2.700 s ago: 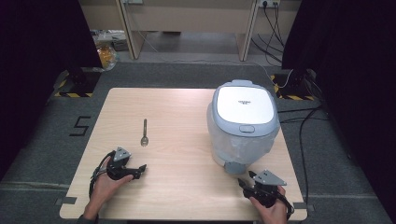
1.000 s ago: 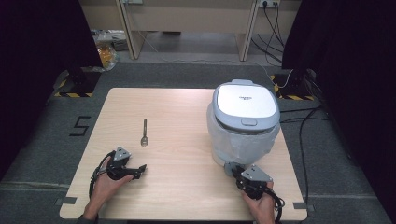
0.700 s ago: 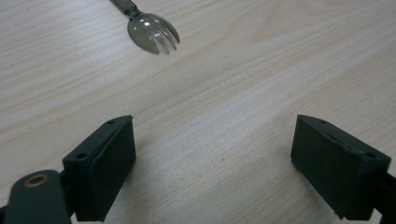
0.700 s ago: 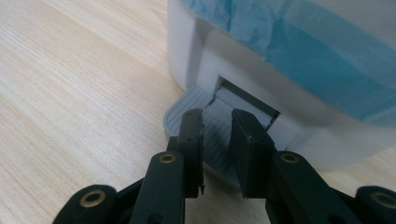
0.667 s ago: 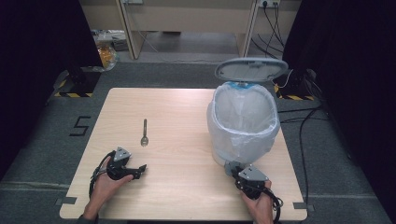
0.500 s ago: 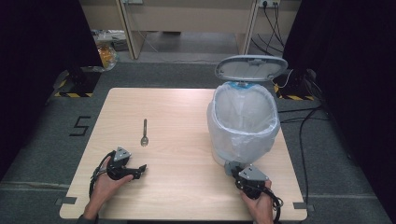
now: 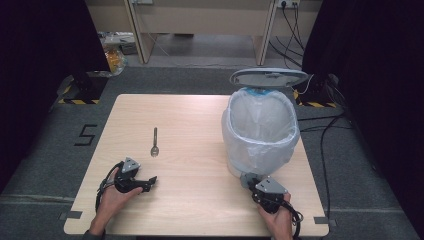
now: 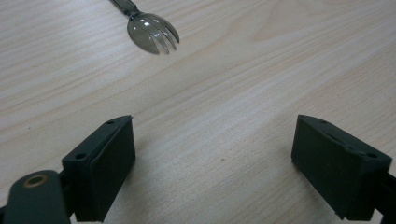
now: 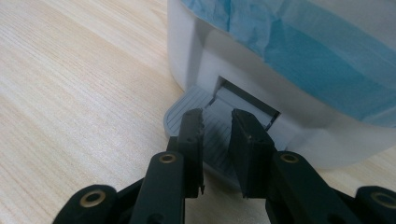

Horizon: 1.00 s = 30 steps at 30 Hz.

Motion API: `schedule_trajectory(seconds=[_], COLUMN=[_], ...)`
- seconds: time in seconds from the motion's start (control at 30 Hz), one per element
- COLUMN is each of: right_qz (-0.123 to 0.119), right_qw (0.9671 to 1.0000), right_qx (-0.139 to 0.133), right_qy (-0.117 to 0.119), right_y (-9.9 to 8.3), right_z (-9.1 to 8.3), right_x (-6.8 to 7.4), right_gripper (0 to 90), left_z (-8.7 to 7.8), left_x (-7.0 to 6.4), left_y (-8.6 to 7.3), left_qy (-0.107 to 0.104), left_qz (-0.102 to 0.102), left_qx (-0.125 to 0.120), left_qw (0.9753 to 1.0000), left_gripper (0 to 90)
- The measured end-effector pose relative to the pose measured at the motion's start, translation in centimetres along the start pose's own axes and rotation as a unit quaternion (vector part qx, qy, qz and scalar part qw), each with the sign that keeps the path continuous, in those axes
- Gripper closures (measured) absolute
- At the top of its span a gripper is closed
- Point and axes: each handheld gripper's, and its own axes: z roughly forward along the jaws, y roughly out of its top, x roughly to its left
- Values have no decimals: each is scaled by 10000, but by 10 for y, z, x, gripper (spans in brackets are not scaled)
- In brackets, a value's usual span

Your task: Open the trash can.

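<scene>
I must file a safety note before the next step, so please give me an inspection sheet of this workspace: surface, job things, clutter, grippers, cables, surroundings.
Surface: light wooden table, bare apart from the things below.
Job's things: white pedal bin with plastic liner, lid raised; grey pedal at its base; metal spork lying flat left of the bin.
Clutter: nothing seen.
Grippers: right gripper with its fingers nearly together, over the pedal; left gripper open wide above bare wood, short of the spork.
Cables: one trails from each gripper; more lie on the floor right of the table.
Surroundings: dark curtains on both sides, hazard-striped floor tape, a desk frame behind.
</scene>
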Motion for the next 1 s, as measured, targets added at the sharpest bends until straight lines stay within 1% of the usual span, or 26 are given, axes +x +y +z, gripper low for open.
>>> schedule_trajectory(seconds=[0.53,0.63,0.73,1.0], right_qz=[-42,-20,-65,-52], right_qw=[10000,10000,10000,10000], right_qx=[-4,0,-5,-6], right_qy=[-3,4,-13,-8], right_y=[0,0,0,0], right_z=[0,0,0,0], right_x=[0,0,1,1], right_gripper=[740,740,740,740], left_z=[2,3,3,4], left_x=[0,0,0,1], left_y=[2,3,4,4], left_qy=[7,13,-8,5], left_qz=[-13,-11,-3,-13], left_qx=[-1,-10,-3,-14], left_qw=[10000,10000,10000,10000], left_gripper=[124,126,136,139])
